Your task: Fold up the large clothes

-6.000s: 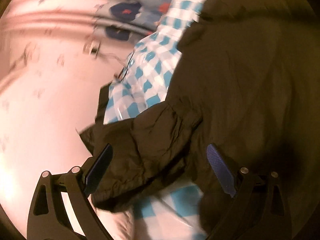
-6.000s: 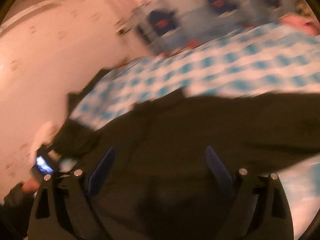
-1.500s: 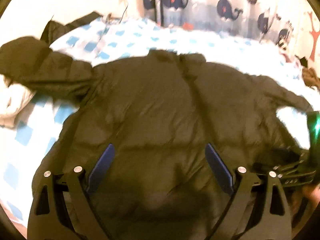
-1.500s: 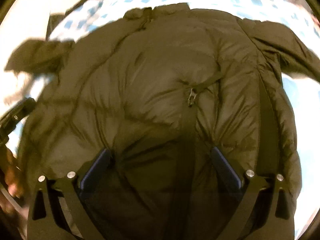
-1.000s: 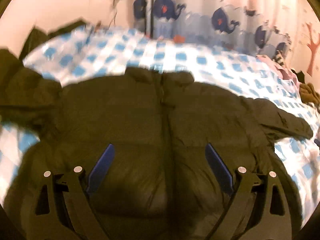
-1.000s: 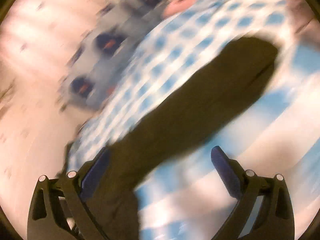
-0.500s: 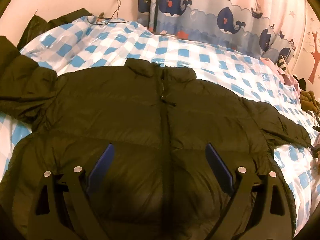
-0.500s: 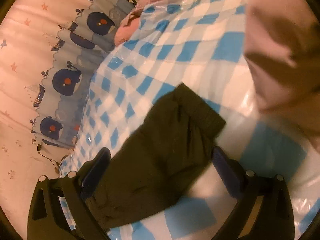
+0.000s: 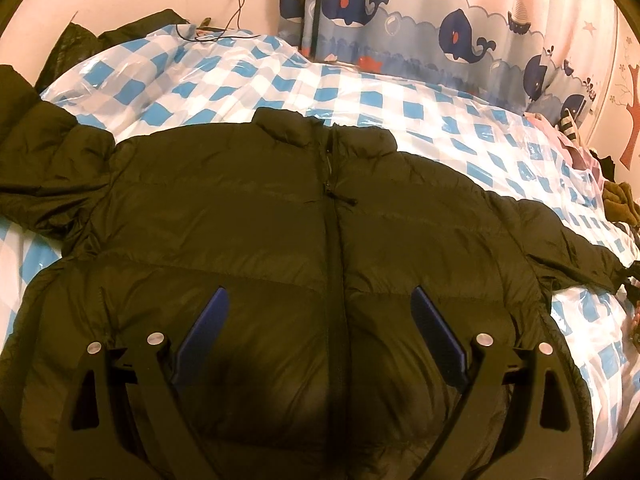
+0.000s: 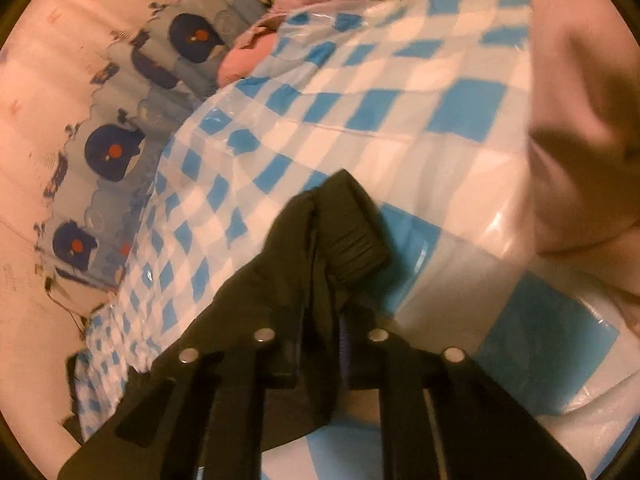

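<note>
A dark olive puffer jacket [image 9: 280, 220] lies face up, zipped, on a blue-and-white checked bed cover [image 9: 400, 104]. Its collar points away from me and both sleeves spread to the sides. My left gripper [image 9: 320, 336] is open and hovers over the lower front of the jacket, its fingers either side of the zip. My right gripper [image 10: 320, 320] is shut on the jacket's sleeve [image 10: 320, 248] just behind the ribbed cuff [image 10: 356, 232], which sticks out past the fingertips over the bed cover [image 10: 360, 120].
A whale-print curtain [image 9: 440, 28] hangs behind the bed. Dark clothing [image 9: 132, 28] lies at the bed's far left corner, and pink and brown clothes [image 9: 616, 196] pile at the right. A pinkish cloth [image 10: 580, 100] fills the right wrist view's right side.
My right gripper has closed on the sleeve near its cuff; half a second ago it was open above it. The left gripper has stayed open over the jacket's front.
</note>
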The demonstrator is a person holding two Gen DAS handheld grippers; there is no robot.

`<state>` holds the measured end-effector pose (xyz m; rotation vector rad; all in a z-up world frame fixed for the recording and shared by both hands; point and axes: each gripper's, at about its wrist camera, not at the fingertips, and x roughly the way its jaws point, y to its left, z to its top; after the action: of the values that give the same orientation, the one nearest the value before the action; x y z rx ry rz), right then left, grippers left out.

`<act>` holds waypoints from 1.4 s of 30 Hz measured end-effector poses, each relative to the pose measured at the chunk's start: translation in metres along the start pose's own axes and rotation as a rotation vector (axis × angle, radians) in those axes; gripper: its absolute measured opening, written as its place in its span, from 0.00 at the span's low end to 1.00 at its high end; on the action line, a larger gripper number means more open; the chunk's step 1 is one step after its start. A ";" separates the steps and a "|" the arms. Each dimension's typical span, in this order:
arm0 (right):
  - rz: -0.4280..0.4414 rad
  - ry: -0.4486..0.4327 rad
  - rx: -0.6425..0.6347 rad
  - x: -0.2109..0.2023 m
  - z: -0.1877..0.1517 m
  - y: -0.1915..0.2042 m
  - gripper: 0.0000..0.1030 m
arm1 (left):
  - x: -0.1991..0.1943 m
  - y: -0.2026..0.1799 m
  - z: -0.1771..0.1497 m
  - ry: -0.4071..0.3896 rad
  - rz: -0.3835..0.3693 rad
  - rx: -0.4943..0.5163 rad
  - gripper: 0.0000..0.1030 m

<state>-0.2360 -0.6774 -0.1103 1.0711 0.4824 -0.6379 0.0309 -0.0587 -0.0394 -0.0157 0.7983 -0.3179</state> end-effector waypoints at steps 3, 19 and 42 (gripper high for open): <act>0.032 -0.045 -0.048 -0.014 0.001 0.021 0.10 | -0.001 0.001 0.000 -0.009 0.000 -0.004 0.86; 0.333 -0.167 -0.331 -0.079 -0.026 0.268 0.08 | -0.052 0.048 0.028 -0.167 0.119 0.099 0.86; 0.644 0.061 -0.645 -0.046 -0.260 0.567 0.08 | -0.107 0.205 0.049 -0.149 0.061 -0.273 0.86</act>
<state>0.1049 -0.2410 0.1800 0.5693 0.3295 0.1281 0.0515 0.1623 0.0428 -0.2677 0.6876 -0.1466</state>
